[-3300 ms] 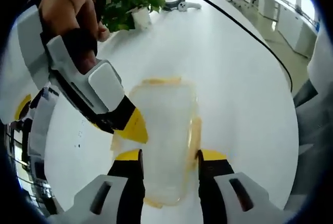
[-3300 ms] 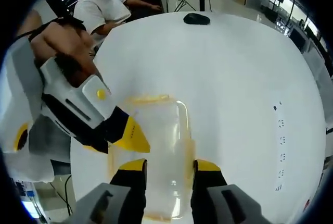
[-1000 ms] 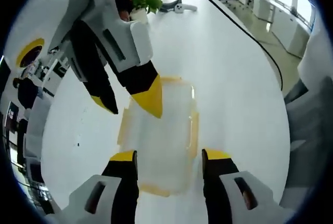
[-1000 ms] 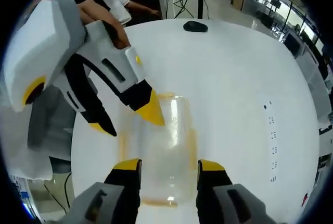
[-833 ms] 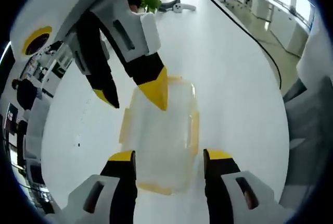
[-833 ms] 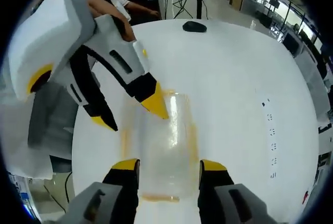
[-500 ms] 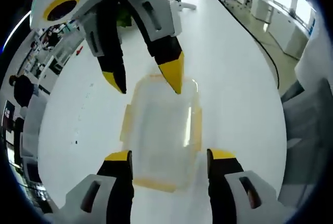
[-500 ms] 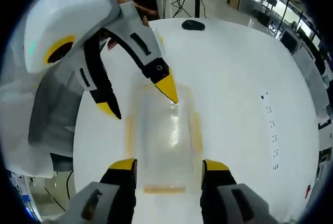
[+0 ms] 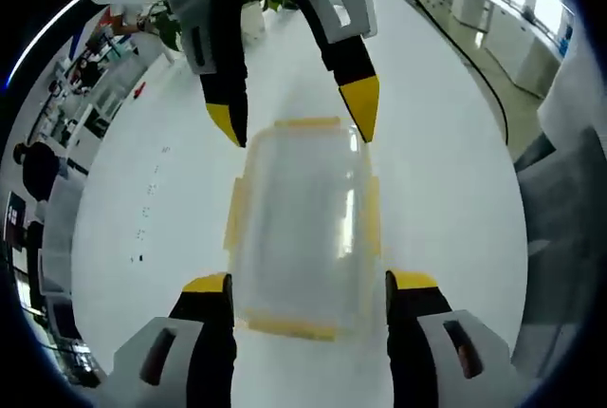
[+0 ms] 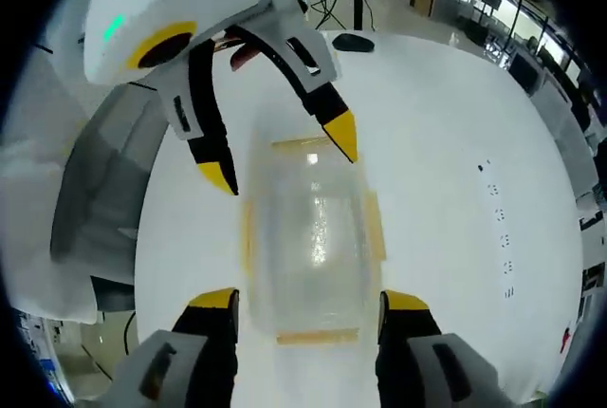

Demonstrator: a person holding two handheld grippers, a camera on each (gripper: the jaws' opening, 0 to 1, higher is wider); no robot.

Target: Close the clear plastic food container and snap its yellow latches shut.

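Observation:
The clear plastic container [image 9: 303,228] lies flat on the white table with its lid on top. Yellow latches [image 9: 235,213] stick out along its sides and ends. My left gripper [image 9: 310,285] stands open at the container's near end, one jaw at each corner. My right gripper [image 9: 294,119] comes in from the top, open, its yellow tips straddling the far end. In the right gripper view the same container [image 10: 308,237] lies between my open right gripper [image 10: 310,300] and the left gripper [image 10: 280,157] facing it. Neither pair of jaws holds anything.
A potted plant [image 9: 166,28] and a black cable [image 9: 455,38] lie at the far end of the white table [image 9: 446,171]. A black mouse [image 10: 353,43] sits at the table's far side. The table's edge [image 10: 142,266] curves close on the left.
Each gripper has swung from the container's left side round to the end opposite the other, so they now face each other across it. Both stay open.

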